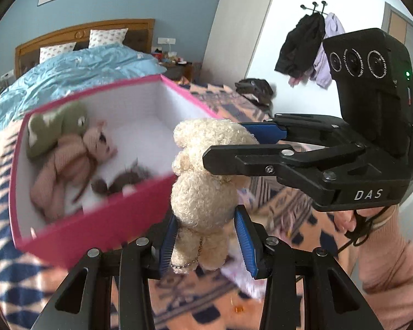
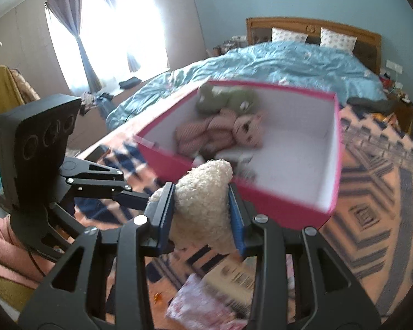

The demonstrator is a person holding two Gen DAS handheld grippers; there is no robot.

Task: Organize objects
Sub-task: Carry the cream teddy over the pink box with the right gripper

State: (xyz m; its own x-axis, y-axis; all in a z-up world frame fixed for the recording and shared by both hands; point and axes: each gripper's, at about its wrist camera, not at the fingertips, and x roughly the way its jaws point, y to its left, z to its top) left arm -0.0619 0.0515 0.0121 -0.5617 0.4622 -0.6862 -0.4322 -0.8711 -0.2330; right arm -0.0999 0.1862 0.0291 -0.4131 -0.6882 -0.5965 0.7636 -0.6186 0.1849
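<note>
**Fig. — Cream bear held by both grippers, just short of the pink box**

Task obj.: cream bear (image 1: 203,181), a small curly-pile plush w/ a ball chain (image 1: 188,261) hanging at its legs. Judged light, soft and squashy; not fragile, not slippery, since the pile gives the pads purchase. It will sag and swing where unsupported. Best hold: across the torso or head, where stuffing is thickest. Limbs and chain are poor holds, too thin and floppy.

Position: bear hangs in the air above the patterned blanket (image 1: 275,200), in front of the near wall of the pink box (image 1: 102,225). It appears not yet over the opening. Box already holds a green plush (image 1: 57,126), a pink plush (image 1: 68,165) and a small dark-brown toy (image 1: 121,178), crowded to one side; much of the white floor is bare.

Left gripper (image 1: 206,236): jaws part-closed, blue pads pressed on the bear's lower body and legs from both sides.

Right gripper (image 2: 201,211): jaws likewise narrowed, clamped on the bear's upper part; in the left view it comes in from the side, at the head.

So bear is pinched at two ends, upright btwn them. Pink sleeve (image 1: 385,261) of the person shows behind the right gripper. Box is motion-blurred in both views.
</note>
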